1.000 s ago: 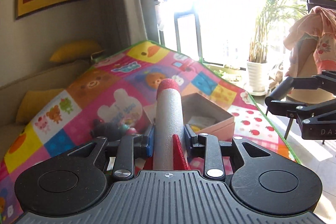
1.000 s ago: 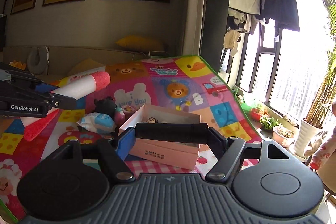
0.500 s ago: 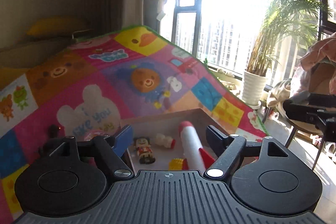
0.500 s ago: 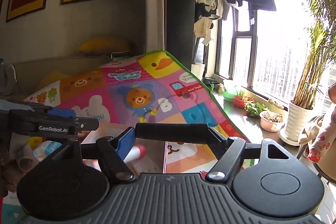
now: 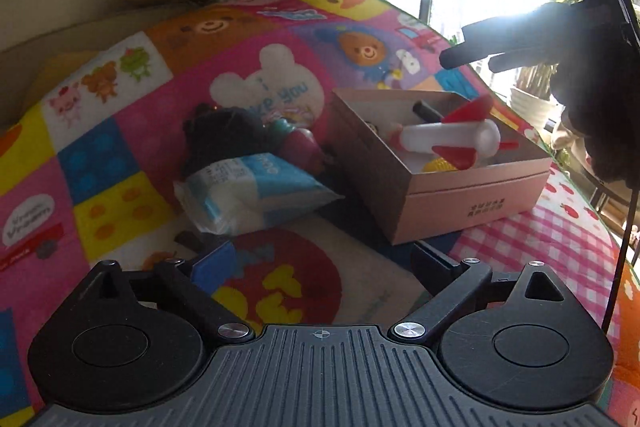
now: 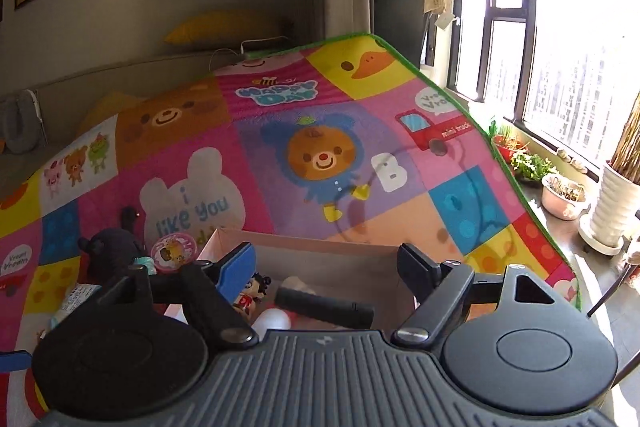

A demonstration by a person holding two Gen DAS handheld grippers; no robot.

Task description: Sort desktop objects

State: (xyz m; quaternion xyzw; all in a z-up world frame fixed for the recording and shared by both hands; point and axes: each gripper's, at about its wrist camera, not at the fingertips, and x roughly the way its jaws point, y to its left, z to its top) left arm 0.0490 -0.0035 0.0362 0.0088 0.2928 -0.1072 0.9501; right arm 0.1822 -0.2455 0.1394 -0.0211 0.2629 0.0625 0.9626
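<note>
A pink cardboard box (image 5: 472,203) stands on the colourful play mat. A white foam rocket with red fins (image 5: 452,139) lies in it beside a black cylinder (image 6: 324,309), a small red-and-black figure (image 6: 250,293) and a yellow toy (image 5: 438,167). My left gripper (image 5: 320,259) is open and empty, low over the mat in front of the box. My right gripper (image 6: 326,263) is open and empty directly above the box; it shows in the left wrist view (image 5: 480,51) too. A blue-and-white tissue pack (image 5: 248,195) lies left of the box.
A black plush toy (image 5: 224,139), a pink-and-teal bottle (image 5: 298,143) and a round pink toy (image 6: 174,251) lie left of the box. The mat's green edge (image 6: 500,147) runs along the right. Plant pots (image 6: 564,199) stand by the window.
My left gripper let the rocket go into the box and drew back. My right gripper opened and the black cylinder it held now lies in the box.
</note>
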